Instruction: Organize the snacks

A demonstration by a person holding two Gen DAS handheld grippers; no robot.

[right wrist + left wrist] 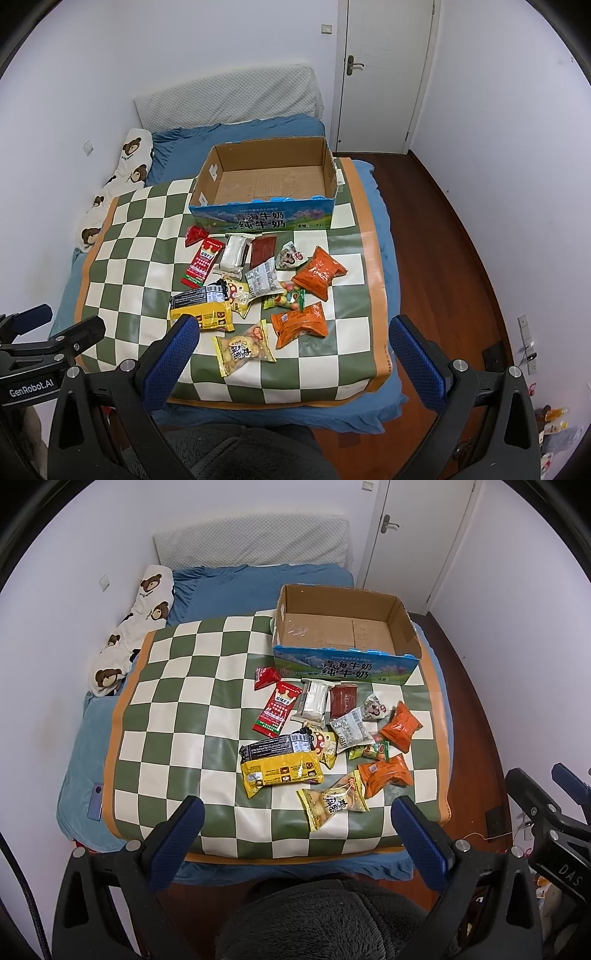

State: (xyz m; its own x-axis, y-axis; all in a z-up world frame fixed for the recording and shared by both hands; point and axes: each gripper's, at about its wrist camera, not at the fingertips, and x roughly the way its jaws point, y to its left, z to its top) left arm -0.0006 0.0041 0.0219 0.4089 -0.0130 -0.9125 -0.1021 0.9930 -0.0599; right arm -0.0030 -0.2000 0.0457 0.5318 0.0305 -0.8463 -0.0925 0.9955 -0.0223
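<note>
Several snack packets lie in a loose pile on a green and white checked mat [177, 716] [140, 258] on a bed. Among them are a yellow and black pack [280, 764] [201, 308], two orange packs [400, 725] [319, 273], a red sachet [277, 710] and a yellow biscuit bag [332, 803] [242, 349]. An open cardboard milk box [343, 666] [258, 218] stands empty behind the pile. My left gripper [295, 823] and right gripper [293, 341] are both open and empty, held above the near edge of the mat, short of the pile.
A bear-print pillow [129, 627] and a white pillow [251, 539] lie at the head of the bed. A phone [96, 800] lies at the bed's left edge. A white door [384, 74] and wooden floor [443, 236] are to the right.
</note>
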